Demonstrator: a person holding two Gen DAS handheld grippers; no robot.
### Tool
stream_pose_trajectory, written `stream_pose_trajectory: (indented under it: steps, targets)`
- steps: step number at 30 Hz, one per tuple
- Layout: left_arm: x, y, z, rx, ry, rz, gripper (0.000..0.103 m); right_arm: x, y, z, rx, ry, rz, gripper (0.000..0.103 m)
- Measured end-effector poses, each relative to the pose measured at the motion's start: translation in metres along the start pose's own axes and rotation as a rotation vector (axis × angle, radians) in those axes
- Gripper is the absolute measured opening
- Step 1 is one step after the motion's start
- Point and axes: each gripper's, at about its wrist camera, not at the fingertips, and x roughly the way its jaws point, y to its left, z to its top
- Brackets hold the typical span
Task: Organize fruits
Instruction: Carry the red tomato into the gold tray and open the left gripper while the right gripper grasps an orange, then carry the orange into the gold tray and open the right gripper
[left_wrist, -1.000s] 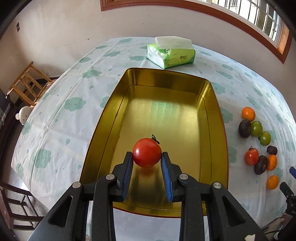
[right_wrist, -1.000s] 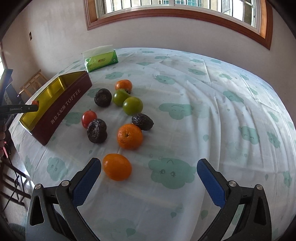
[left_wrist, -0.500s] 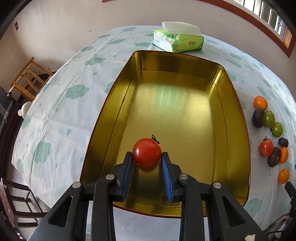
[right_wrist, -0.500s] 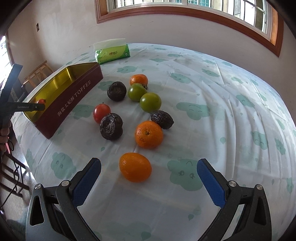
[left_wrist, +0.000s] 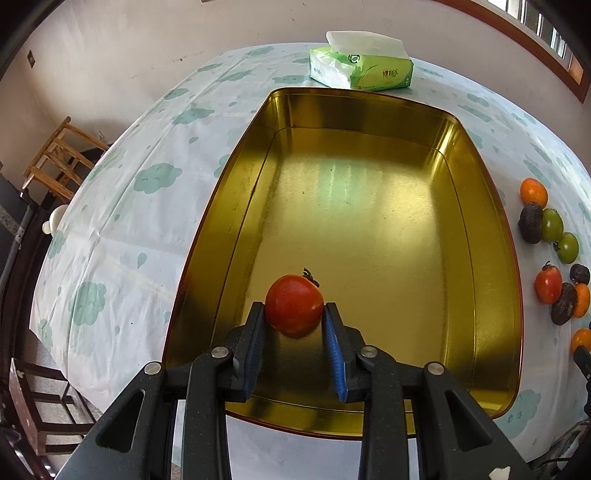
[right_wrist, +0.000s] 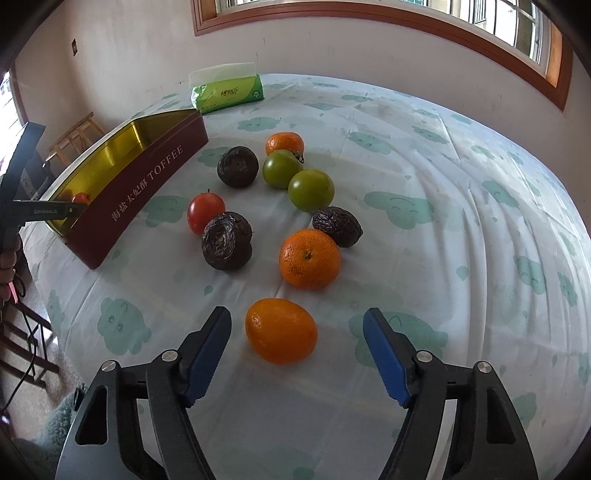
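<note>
On my left wrist view the left gripper (left_wrist: 294, 318) is clamped on a red tomato (left_wrist: 294, 305), one blue pad pressed to each side, low in the centre of the frame and inside the near end of the gold tin (left_wrist: 369, 206); from this angle I can't quite tell whether the tomato touches the tin's floor or hangs just above it. A green tissue pack (left_wrist: 364, 61) sits just beyond the tin's far rim at the top of the frame, on the cloud-print cloth covering the surface (left_wrist: 122, 206). On the right wrist view my right gripper (right_wrist: 297, 326) is spread wide and holds nothing, its pads either side of the nearest orange (right_wrist: 281, 331) at lower centre, apart from it. Beyond that lies a second orange (right_wrist: 309, 257) beside a wrinkled dark fruit (right_wrist: 337, 231), then another dark fruit (right_wrist: 226, 240) touching a second red tomato (right_wrist: 205, 213). Further up the frame are two green tomatoes (right_wrist: 311, 189) side by side, a third dark fruit (right_wrist: 237, 166) and a small orange (right_wrist: 284, 144) behind them. The tin shows its red side at the upper left of this view, well apart from my right gripper.
</note>
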Motion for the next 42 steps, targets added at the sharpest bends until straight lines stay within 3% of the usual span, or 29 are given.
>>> stream_pose_trajectory:
  steps: [8,13,16,21,29,36,42]
  targets:
    - [0.001,0.000,0.000,0.010,0.000,0.012,0.032,0.004,0.002,-0.001,-0.006,0.010,0.008,0.059]
    - [0.001,0.000,0.000,0.008,-0.001,0.011,0.032,0.007,0.006,-0.002,-0.015,0.022,0.025,0.044]
    - [0.001,-0.001,-0.001,0.010,-0.002,0.010,0.032,0.007,0.008,-0.002,-0.020,0.024,0.029,0.040]
    - [0.001,-0.001,0.000,0.008,-0.006,0.000,0.035,0.007,0.008,-0.002,-0.024,0.024,0.027,0.039]
    - [-0.012,-0.001,-0.001,0.010,-0.050,-0.043,0.054,-0.001,0.011,0.003,-0.029,0.003,0.043,0.038]
    - [-0.039,0.004,0.001,-0.020,-0.162,-0.088,0.067,-0.013,0.023,0.030,-0.049,-0.055,0.097,0.038]
    - [-0.060,0.022,-0.003,-0.079,-0.243,-0.082,0.076,-0.018,0.062,0.067,-0.133,-0.107,0.174,0.038]
